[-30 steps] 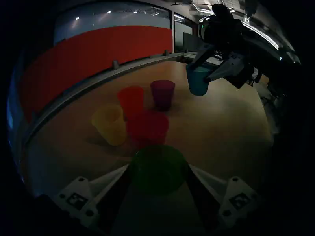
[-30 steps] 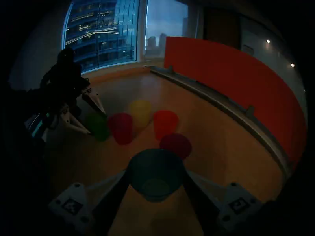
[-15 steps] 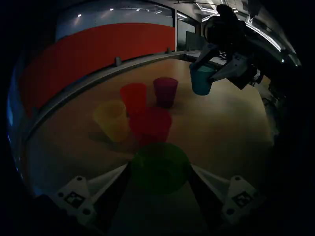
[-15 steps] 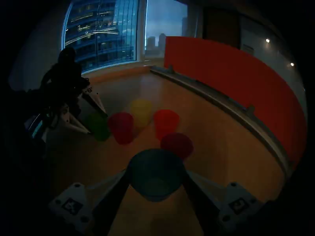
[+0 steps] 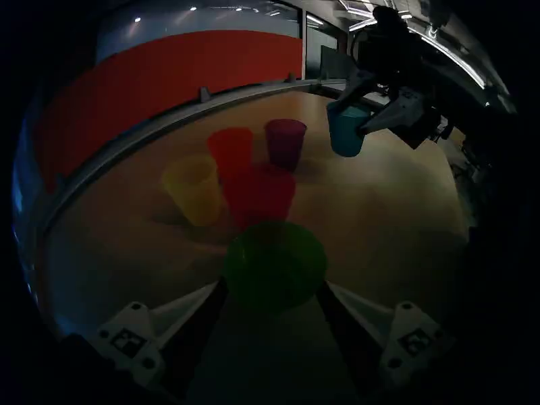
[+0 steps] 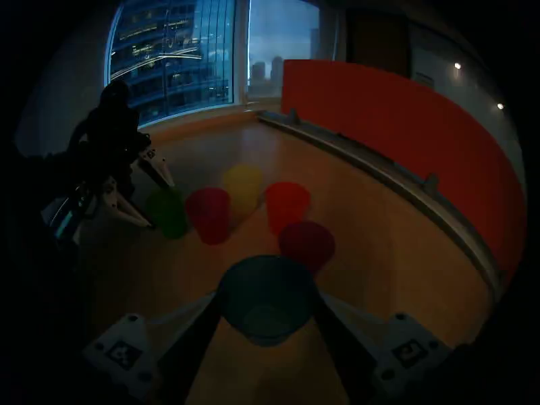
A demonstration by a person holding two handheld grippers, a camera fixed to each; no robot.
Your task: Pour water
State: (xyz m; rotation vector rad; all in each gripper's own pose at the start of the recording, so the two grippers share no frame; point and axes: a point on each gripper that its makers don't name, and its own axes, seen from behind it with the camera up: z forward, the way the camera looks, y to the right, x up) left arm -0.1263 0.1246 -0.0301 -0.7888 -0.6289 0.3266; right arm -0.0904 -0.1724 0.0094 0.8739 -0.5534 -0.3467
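Two cups held upright, facing across a cluster of spare cups
Left gripper (image 5: pixel 273 287) closed on a green cup (image 5: pixel 275 260), kept level; yellow cup (image 5: pixel 192 189), red cup (image 5: pixel 260 196) and purple cup (image 5: pixel 285 142) stand grouped on the table (image 5: pixel 378 202); right gripper (image 5: pixel 358 121) clamps a blue cup (image 5: pixel 346 131) upright, apparently lifted to pour, contents too dim to tell

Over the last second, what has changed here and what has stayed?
The left gripper shifted slightly: in its view the green cup it holds sits higher in the picture. Nothing was taken or released. The right gripper keeps the blue cup; the yellow cup, red cup, orange-red cup and purple cup stay put.
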